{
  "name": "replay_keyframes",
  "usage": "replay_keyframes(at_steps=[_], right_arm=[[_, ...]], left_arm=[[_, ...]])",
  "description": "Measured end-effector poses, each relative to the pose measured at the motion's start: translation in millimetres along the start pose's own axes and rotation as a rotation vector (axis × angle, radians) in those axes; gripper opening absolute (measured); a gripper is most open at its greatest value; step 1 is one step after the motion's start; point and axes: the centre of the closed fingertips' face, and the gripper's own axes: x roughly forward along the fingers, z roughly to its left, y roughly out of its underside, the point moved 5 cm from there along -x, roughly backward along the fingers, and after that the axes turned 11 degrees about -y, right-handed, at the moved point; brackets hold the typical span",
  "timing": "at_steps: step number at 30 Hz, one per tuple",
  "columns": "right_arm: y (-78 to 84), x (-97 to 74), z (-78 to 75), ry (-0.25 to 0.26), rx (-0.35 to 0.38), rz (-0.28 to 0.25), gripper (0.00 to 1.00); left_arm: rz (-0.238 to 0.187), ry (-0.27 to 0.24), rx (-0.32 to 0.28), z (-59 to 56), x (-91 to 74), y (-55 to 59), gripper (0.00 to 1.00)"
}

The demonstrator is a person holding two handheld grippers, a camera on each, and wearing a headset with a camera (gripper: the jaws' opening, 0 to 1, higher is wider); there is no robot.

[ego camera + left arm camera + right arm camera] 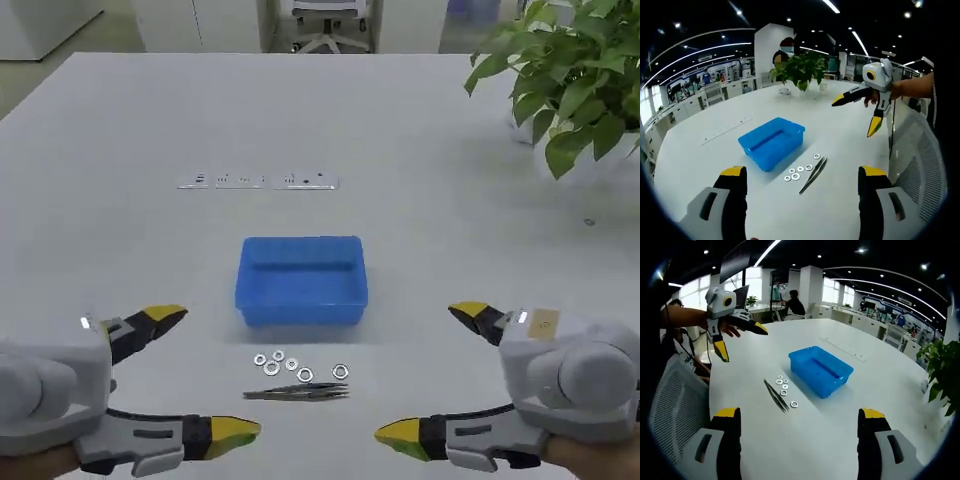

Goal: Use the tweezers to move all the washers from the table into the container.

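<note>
Washers: six small flat rings of shiny metal, loose on the tabletop, midway between the two grippers and level with the gap between their tips. Five bunched close; one a little apart, toward the right gripper.

Tweezers just on the near side of the washers, lying flat, thin and steel-grey, long axis running from one gripper toward the other. Not touched by either gripper.

Container straight ahead of both grippers, past the washers, with a bare strip of tabletop between. Blue plastic, rectangular, rounded corners, low walls, open top.

Left gripper held off to the left of the washers, jaws spread wide, nothing between them. Right gripper mirrored on the other side, likewise spread wide and clasping nothing. Yellow tips on black fingers, pale grey bodies (smooth moulded plastic, by the look).

Plenty of open room: smooth, matte, pale grey tabletop bare to the outside of each gripper and far beyond the container. Flush socket strip set into the surface well ahead. Leafy green plant far ahead and to the right of the right gripper, near the tabletop's edge. Mesh chair back at the near edge, behind the grippers.
</note>
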Motion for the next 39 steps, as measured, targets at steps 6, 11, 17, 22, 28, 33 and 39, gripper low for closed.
replay_keyframes(at_steps=[6,11,17,22,28,33,39], right_arm=[[-0.2,0.2,0.1,0.000,-0.005,0.004,0.98],[-1.2,0.0,0.2,0.002,-0.010,0.002,0.98],[-1.3,-0.3,0.4,0.003,-0.011,0.004,0.98],[-1.8,-0.4,0.5,0.003,-0.014,0.005,0.98],[-2.3,-0.6,0.2,0.005,-0.016,0.003,0.98],[-2.3,-0.9,-0.2,0.006,-0.015,0.001,0.98],[-2.2,-0.9,-0.5,0.005,-0.016,0.003,0.98]], left_arm=[[-0.001,-0.002,0.005,1.1,-1.0,0.0,0.97],[-0.002,-0.002,0.006,1.2,-2.0,0.2,0.97],[-0.003,-0.006,0.006,2.0,-2.9,0.7,0.96],[0.000,-0.007,0.010,1.8,-3.5,1.3,0.96],[-0.001,-0.006,0.013,1.6,-3.7,0.8,0.96],[-0.003,-0.008,0.013,2.0,-3.6,0.6,0.96],[0.000,-0.009,0.015,2.1,-3.6,1.5,0.96]])
